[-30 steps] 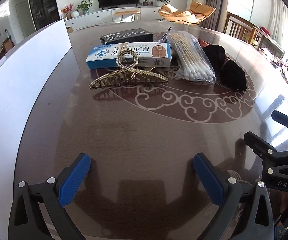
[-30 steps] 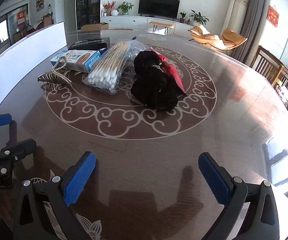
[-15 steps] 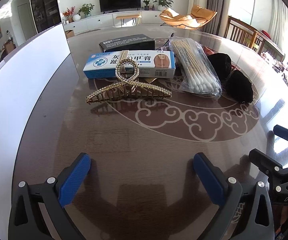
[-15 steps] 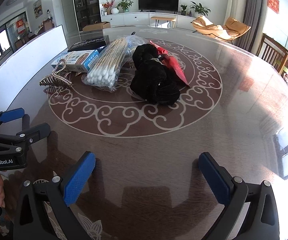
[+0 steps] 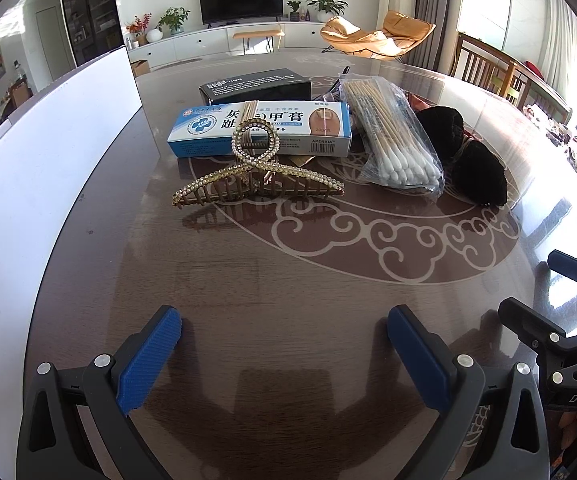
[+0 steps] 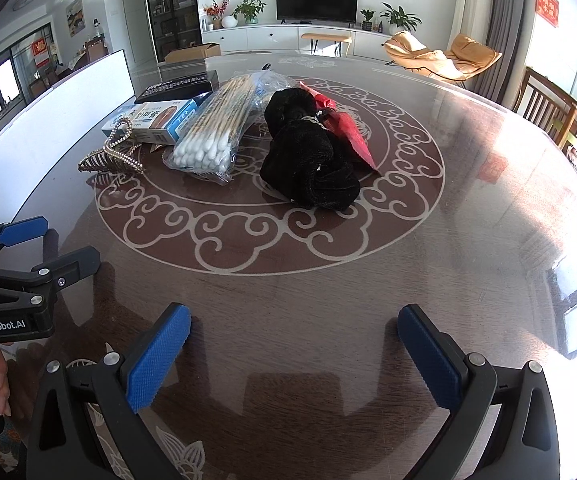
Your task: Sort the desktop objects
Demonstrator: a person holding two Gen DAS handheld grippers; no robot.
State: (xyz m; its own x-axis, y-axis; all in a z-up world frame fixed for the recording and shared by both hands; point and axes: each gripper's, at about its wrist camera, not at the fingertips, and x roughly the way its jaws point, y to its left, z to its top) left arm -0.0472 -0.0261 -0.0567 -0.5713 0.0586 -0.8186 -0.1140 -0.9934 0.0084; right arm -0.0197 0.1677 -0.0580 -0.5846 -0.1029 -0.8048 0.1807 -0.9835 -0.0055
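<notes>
The round dark-brown glass-topped table w/ its pale scroll medallion was taken as the landmark. The left gripper was held low over the table's near edge, blue-padded jaws spread wide, nothing between them; the right gripper was likewise released & empty above the near edge, just beside the left one, whose black frame was seen at the left border of the right wrist view. All task items were found clustered toward the table's far-left part, well apart from both tools. Nearest was the gold rhinestone-studded claw hair clip, standing teeth-down on the glass at the medallion's rim. Just behind it, touching or nearly so, lay the blue-and-white cardboard ointment box, and behind that the flat black carton. To the right of the ointment box, the clear plastic bag of wooden-stick cotton swabs was laid lengthwise, cotton tips toward the camera. Further right, inside the medallion, the black fuzzy fabric bundle was seen, w/ a red packet partly tucked behind & under it. Along the table's left side a white upright board was set.
</notes>
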